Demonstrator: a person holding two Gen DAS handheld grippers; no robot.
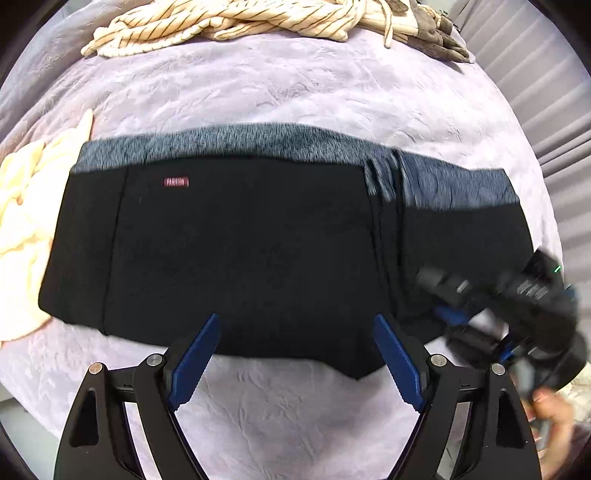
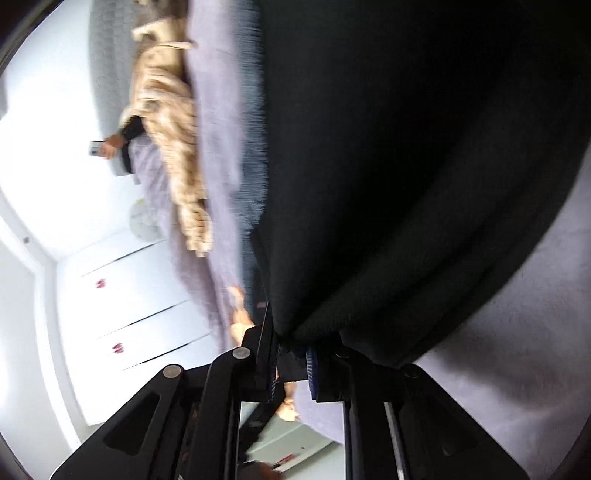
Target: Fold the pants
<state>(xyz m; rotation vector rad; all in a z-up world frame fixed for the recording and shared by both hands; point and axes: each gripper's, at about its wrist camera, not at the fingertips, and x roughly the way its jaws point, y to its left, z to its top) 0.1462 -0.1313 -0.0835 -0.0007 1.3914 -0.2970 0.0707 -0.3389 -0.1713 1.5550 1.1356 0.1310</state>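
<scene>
Black pants (image 1: 240,254) with a grey fleece lining and a small red label lie folded across the lilac blanket (image 1: 295,92). My left gripper (image 1: 295,332) is open just above the pants' near edge, holding nothing. My right gripper (image 1: 454,317) shows blurred at the pants' right end. In the right wrist view it (image 2: 291,354) is shut on a bunched edge of the black pants (image 2: 406,166), which hang stretched in front of the camera.
A cream striped garment (image 1: 229,22) lies at the far edge of the bed, also in the right wrist view (image 2: 170,129). A pale yellow cloth (image 1: 26,206) lies at the left. A brown garment (image 1: 439,37) lies at the far right. White cabinets (image 2: 122,295) stand beyond.
</scene>
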